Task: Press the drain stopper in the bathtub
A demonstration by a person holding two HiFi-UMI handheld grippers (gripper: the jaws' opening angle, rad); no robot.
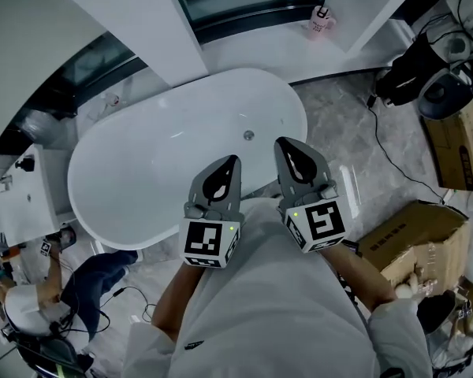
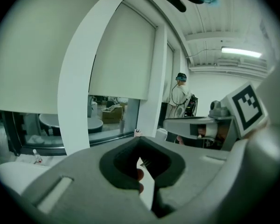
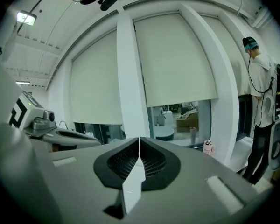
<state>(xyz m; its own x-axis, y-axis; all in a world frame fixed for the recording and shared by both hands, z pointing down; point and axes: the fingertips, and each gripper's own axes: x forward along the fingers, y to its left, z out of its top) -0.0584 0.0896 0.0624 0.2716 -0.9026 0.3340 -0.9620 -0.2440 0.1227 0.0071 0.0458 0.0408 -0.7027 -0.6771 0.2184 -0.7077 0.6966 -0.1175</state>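
So here's where we are: both tools are up by our chest, over the near rim of the bathtub (image 1: 150,164), and nothing is pressed yet. The left gripper (image 1: 230,168) is clenched with nothing between its jaws. Same goes for the right gripper (image 1: 288,150), which has its pads tip to tip around empty air. The drain stopper (image 1: 249,135) sits on the tub floor toward the right end, just inside the near rim, and neither tool touches it.

What could go wrong, as far as we can judge:
- The stopper is small and round and the enamel looks slick, so a closed tip landing off-centre could skid off and knock the tub.
- Pushing at a slant might tilt it rather than click it down.
- The grippers ride close together, so they could bump each other as one goes down.
- There's a black cable (image 1: 394,164) on the floor by the tub's right end, and we could catch it if we step that way.

Headcount: one tub, one stopper, two grippers, one pink cup (image 1: 321,22) on the window ledge, two cardboard boxes (image 1: 414,239).
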